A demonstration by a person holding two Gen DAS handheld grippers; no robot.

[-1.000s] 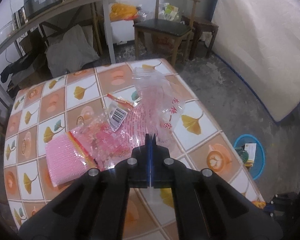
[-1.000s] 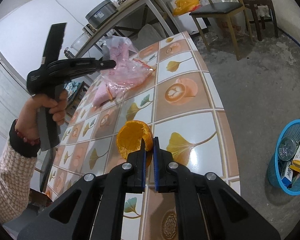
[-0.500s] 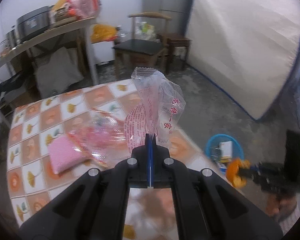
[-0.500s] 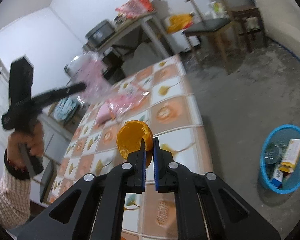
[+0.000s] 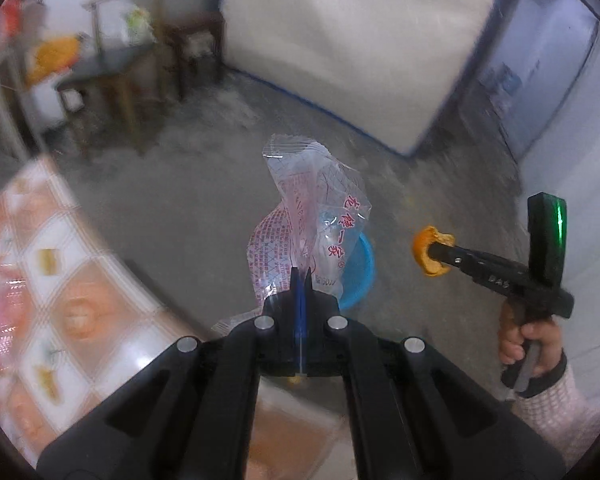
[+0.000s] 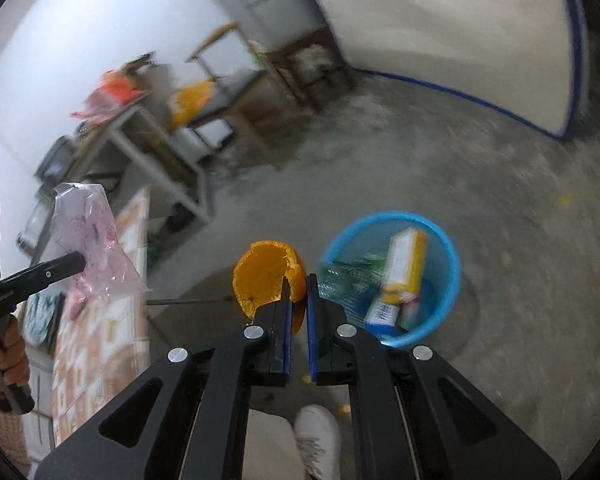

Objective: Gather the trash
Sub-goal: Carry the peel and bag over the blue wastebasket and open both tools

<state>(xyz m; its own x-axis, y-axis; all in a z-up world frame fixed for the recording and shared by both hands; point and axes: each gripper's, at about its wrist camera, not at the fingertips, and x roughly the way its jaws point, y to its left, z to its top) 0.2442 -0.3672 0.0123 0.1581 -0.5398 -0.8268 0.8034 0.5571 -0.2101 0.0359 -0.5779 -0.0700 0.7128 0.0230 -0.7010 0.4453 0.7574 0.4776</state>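
Both grippers have swung off the worktop (image 5: 72, 280) toward the blue basket (image 6: 448, 264); left gripper (image 5: 301, 274) jaws pinch the plastic wrapper (image 5: 312, 216), right gripper (image 6: 298, 284) jaws clamp the orange peel (image 6: 266, 276); next, hold each above the basket and release.

Plastic wrapper (image 5: 308, 216): clear, crumpled, red print, held upright in the air, in front of the blue basket (image 6: 446, 248).
Orange peel (image 6: 266, 276): hollow cup-shaped half, torn rim, held aloft just left of the basket.
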